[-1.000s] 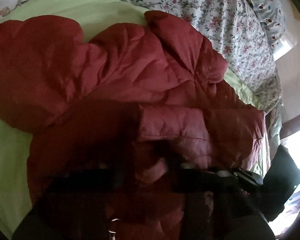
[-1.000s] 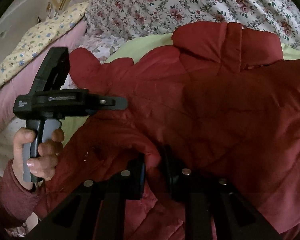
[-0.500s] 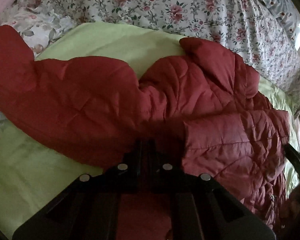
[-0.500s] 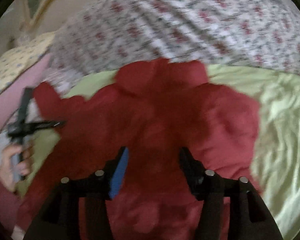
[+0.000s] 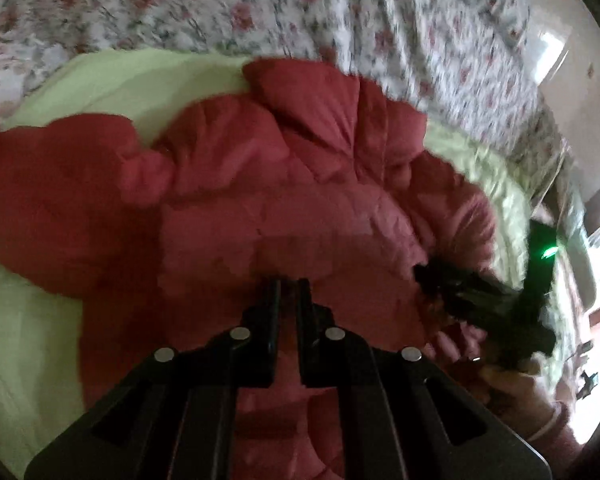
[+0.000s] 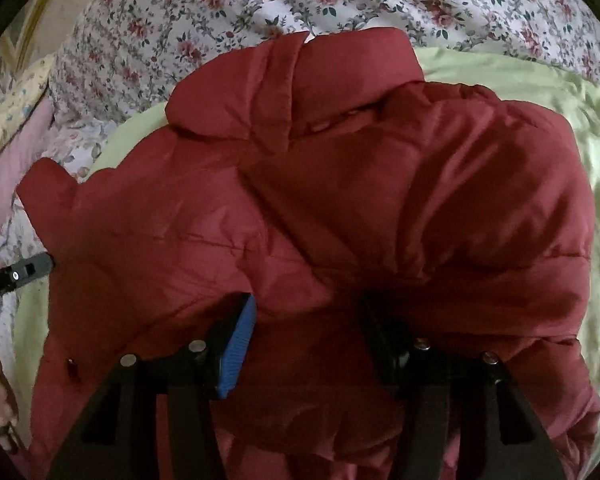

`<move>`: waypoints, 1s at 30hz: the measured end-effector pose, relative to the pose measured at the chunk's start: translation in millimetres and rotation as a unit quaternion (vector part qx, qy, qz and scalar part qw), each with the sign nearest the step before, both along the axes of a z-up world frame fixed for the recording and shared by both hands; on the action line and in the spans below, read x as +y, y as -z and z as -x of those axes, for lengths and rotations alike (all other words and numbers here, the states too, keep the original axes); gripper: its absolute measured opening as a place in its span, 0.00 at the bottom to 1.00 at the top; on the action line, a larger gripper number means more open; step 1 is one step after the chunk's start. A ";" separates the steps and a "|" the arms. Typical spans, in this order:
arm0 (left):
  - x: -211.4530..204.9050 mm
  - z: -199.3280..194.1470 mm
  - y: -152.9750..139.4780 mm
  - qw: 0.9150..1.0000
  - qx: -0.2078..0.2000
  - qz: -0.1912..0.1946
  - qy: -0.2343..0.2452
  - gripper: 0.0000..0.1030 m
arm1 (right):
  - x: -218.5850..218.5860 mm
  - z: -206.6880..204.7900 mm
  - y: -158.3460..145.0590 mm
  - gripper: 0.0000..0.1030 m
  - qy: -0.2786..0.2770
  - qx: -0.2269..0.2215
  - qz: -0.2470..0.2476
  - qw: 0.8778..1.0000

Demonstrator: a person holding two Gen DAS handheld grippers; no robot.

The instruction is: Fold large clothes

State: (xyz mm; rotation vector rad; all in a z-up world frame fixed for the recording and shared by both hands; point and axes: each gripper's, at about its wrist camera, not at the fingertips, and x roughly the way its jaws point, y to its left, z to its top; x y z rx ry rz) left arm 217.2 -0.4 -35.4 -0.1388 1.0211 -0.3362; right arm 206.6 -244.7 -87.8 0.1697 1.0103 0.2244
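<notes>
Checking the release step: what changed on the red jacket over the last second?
The right tongs let go of the red quilted jacket and now stand open over it. The left tongs closed. The jacket stays on the pale green sheet.

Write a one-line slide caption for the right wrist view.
Right gripper, jaws apart, hovers over a red puffer jacket spread on a light green sheet.

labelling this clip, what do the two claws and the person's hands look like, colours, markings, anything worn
Both claws are black plastic with angular, cut-out finger arms and round silver studs. The left claw has plain black fingers. The right claw carries a ribbed blue pad on one finger; its body shows a green light in the left view. The right hand wears a ring and a pinkish-red knit cuff.
</notes>
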 end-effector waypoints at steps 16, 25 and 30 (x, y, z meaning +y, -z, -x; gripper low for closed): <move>12.7 3.9 19.9 1.000 -0.014 -0.022 -0.008 0.06 | -40.1 9.7 -5.6 0.59 0.037 -0.004 0.098 0.995; 15.9 -12.5 47.3 0.999 0.002 -0.041 -0.020 0.06 | -28.4 30.4 -38.7 0.60 0.038 -0.045 0.082 0.995; 17.5 -12.3 48.7 0.999 0.004 -0.038 -0.021 0.06 | -9.8 25.1 -27.9 0.59 0.012 -0.020 0.086 0.996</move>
